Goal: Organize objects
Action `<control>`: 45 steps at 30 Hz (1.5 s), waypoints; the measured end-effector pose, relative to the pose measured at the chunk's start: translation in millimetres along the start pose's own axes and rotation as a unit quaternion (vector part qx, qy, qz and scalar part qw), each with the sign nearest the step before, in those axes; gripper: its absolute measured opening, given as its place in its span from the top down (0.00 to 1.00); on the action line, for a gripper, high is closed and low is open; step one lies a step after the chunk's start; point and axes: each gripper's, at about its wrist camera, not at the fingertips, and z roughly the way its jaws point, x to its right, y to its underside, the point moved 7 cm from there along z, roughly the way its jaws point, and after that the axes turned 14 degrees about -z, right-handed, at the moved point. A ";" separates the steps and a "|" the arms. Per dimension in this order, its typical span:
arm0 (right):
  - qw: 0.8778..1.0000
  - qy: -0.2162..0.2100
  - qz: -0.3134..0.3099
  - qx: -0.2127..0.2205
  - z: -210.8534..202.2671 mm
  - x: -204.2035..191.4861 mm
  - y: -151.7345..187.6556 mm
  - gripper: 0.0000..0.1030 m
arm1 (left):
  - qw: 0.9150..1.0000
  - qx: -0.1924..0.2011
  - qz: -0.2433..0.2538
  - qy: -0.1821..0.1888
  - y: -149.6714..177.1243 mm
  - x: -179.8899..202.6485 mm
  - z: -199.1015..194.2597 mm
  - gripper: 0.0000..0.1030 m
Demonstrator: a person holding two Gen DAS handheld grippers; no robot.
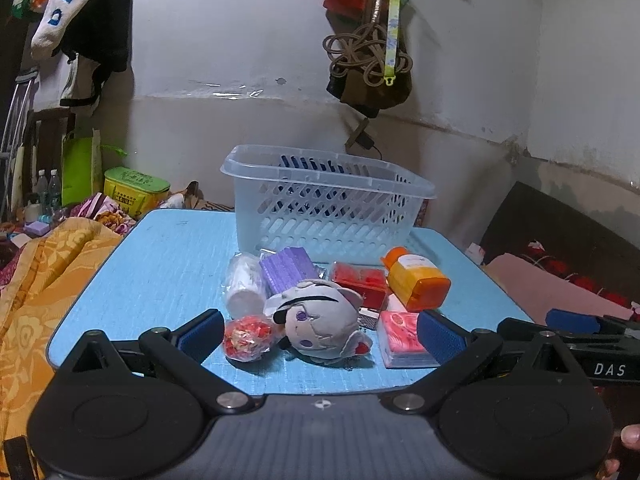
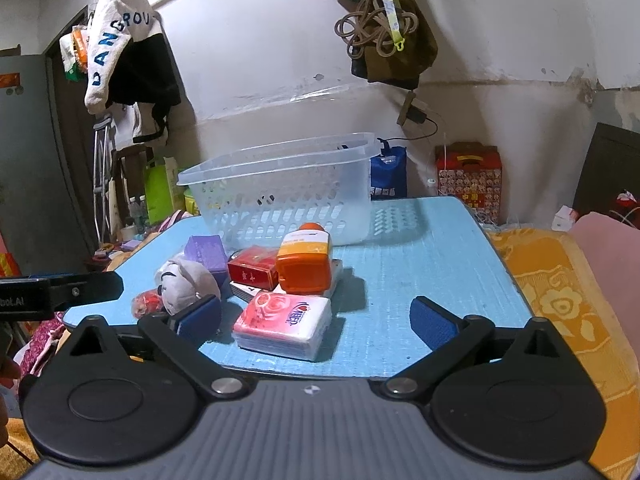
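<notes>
A clear plastic basket point(image 1: 320, 204) stands at the back of the blue table point(image 1: 160, 272); it also shows in the right wrist view point(image 2: 280, 192). In front of it lie a grey plush toy point(image 1: 320, 320), a red wrapped ball point(image 1: 246, 338), a white roll point(image 1: 244, 284), a purple box point(image 1: 288, 268), a red box point(image 1: 362, 284), an orange bottle point(image 1: 416, 280) and a pink tissue pack point(image 1: 400, 338). My left gripper point(image 1: 320, 336) is open, its fingers either side of the plush toy. My right gripper point(image 2: 316, 320) is open around the tissue pack point(image 2: 286, 326).
An orange blanket point(image 1: 36, 300) lies left of the table and also right of it point(image 2: 560, 300). Clothes point(image 1: 80, 20) and a bag with cords point(image 1: 368, 60) hang on the wall behind. A green tin point(image 1: 134, 192) and bottles sit at far left.
</notes>
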 end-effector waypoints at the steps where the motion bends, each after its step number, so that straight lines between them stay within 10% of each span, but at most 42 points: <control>1: 1.000 0.000 0.000 -0.001 0.1 0.1 0.1 0.00 | 1.000 0.000 0.000 -0.003 0.1 -0.9 0.3 0.00; 45: 0.999 -0.009 -0.003 -0.032 3.8 6.0 11.0 0.00 | 0.999 -0.021 -0.007 -0.025 14.1 -7.0 8.4 0.00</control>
